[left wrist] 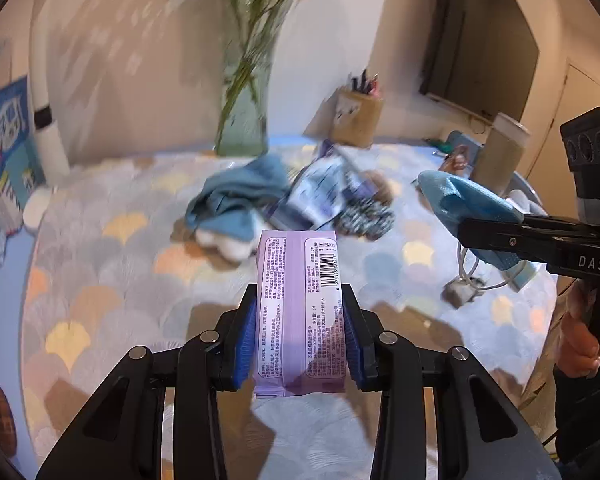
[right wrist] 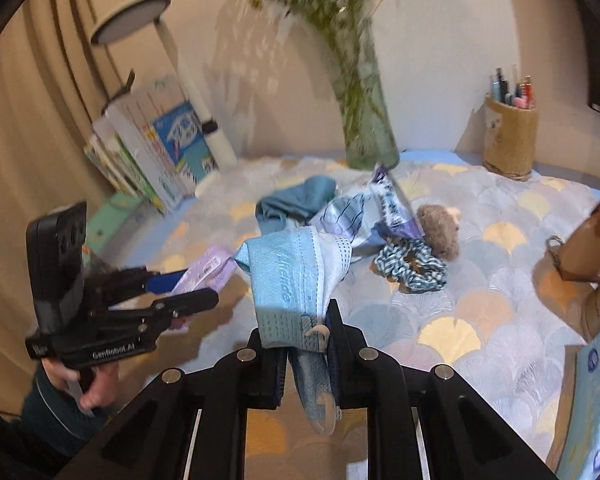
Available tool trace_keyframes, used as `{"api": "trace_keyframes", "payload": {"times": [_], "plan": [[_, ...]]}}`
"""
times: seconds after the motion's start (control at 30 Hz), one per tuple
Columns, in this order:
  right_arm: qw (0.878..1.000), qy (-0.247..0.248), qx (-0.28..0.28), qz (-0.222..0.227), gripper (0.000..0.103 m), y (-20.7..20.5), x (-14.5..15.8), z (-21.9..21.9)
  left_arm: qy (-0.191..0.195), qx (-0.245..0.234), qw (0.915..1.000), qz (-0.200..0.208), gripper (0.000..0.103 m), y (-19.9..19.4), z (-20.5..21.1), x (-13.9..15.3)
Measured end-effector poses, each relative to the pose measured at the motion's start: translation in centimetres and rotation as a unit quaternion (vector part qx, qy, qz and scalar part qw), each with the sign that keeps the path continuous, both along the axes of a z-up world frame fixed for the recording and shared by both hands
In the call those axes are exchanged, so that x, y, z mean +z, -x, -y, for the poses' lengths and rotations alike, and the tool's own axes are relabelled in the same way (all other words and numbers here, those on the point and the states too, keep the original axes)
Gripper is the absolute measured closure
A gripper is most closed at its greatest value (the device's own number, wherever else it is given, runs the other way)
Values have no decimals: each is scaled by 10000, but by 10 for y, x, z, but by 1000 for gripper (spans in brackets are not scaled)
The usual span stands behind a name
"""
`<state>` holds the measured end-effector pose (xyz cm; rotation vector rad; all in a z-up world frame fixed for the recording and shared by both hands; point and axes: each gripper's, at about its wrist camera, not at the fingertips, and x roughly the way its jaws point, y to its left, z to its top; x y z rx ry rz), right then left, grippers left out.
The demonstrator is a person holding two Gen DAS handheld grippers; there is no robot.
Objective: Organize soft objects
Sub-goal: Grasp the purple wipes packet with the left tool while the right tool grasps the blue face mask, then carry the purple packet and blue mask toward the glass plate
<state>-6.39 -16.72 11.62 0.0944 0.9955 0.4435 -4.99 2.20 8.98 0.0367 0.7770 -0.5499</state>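
A lilac wipes packet (left wrist: 300, 264) with a barcode label stands lengthwise between the blue pads of my left gripper (left wrist: 300, 320), which is shut on it above the fan-patterned tablecloth (left wrist: 100, 280). My right gripper (right wrist: 300, 320) is shut on a light blue face mask (right wrist: 288, 268), which sticks up crumpled with its ear loop hanging below. Each gripper shows in the other's view: the right gripper (left wrist: 480, 236) with the mask (left wrist: 456, 196), the left gripper (right wrist: 200, 286) with the packet (right wrist: 212, 268). A blue cloth (right wrist: 296, 200), a white-purple plastic pack (right wrist: 380, 204), a checked scrunchie (right wrist: 412, 268) and a fuzzy brown ball (right wrist: 440, 228) lie in a heap mid-table.
A glass vase (right wrist: 368, 128) with green stems stands behind the heap. A woven pen holder (right wrist: 510, 140) is at the back right, books (right wrist: 148, 152) and a white lamp (right wrist: 180, 80) at the back left. A tan bag (right wrist: 588, 248) and a pale blue tissue pack (right wrist: 596, 400) sit on the right.
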Motion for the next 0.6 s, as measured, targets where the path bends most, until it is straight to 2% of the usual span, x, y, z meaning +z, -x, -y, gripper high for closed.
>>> {"api": "trace_keyframes", "payload": {"times": [0.27,0.6], "plan": [[9968,-287,-752,24,87,14,31,56,46,-539,9978,372,68,12,50,30],[9854,-500,-1607,245,87,42,61,138,102,-1482,9872,581,68,23,145,55]]}}
